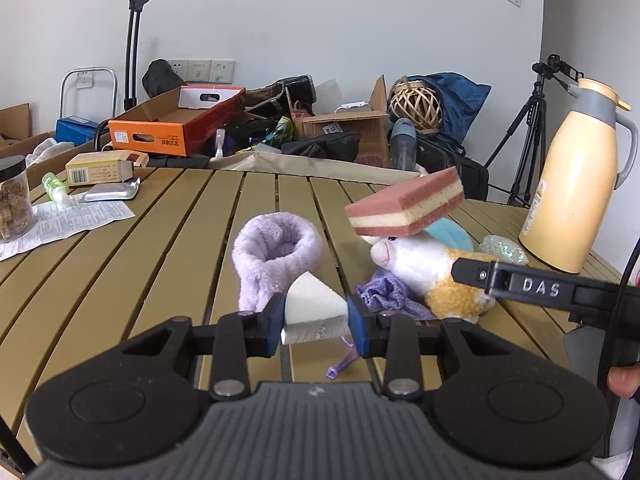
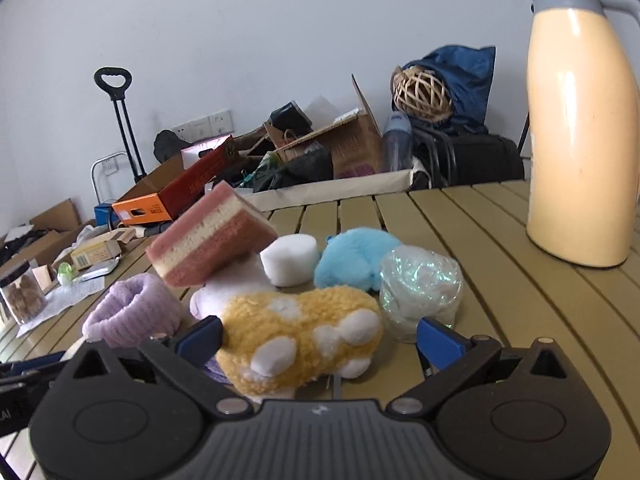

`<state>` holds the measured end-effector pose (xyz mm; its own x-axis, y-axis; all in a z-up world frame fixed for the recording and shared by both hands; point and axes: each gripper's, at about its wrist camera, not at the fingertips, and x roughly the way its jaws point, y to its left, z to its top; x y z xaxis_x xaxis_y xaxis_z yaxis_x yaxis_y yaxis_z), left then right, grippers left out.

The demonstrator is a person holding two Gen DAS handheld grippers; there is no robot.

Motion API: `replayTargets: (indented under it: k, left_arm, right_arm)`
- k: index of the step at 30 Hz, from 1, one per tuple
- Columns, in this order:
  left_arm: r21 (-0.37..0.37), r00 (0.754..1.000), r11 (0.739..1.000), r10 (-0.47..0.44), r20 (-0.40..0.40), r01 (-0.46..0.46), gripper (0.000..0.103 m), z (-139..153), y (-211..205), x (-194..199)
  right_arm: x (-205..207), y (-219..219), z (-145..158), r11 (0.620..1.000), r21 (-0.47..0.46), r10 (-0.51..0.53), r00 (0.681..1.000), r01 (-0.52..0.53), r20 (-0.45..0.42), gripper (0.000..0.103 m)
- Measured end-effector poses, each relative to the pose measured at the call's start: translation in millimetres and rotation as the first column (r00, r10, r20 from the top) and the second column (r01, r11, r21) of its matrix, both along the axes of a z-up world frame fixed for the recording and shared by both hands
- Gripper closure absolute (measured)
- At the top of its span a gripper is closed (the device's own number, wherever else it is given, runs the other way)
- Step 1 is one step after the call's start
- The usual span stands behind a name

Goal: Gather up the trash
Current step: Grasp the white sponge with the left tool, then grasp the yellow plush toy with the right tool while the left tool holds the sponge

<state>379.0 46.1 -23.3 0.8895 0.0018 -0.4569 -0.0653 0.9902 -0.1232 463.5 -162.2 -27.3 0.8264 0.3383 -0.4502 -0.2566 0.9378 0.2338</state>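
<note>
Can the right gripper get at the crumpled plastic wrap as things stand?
Probably yes: the right gripper is open, and the plastic wrap lies just ahead of its right finger, uncovered. The plush toy between the fingers crowds it.

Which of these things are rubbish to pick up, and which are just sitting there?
Rubbish, probably:
- white foam wedge, pinched in left gripper
- crinkly clear plastic bag

Just lying about:
- yellow-and-white plush toy, between open right gripper
- pink-and-cream layered sponge
- cream thermos jug
</note>
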Motion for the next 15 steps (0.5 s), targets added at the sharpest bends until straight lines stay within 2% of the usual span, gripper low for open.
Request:
replayTargets:
  k: [8,10,15]
  left_arm:
    - [0.007,1.000,1.000,0.004,0.002,-0.004,0.069,0,-1,1]
    - [0.007,1.000,1.000,0.005,0.002,-0.005,0.069,-1,-1,2]
    - [0.011,1.000,1.000,0.005,0.006,-0.005,0.069,0,-3,0]
  right_arm:
    - [15,12,1,0.998,-0.051,0.047,0.999,-0.046,0.012,0.000]
    - [21,16,-1,0.996,-0.060,0.061,0.998,-0.062,-0.018,0.000]
    - [20,26,-5,0.996,-0.082,0.038,0.999,-0.041,-0.032,0.000]
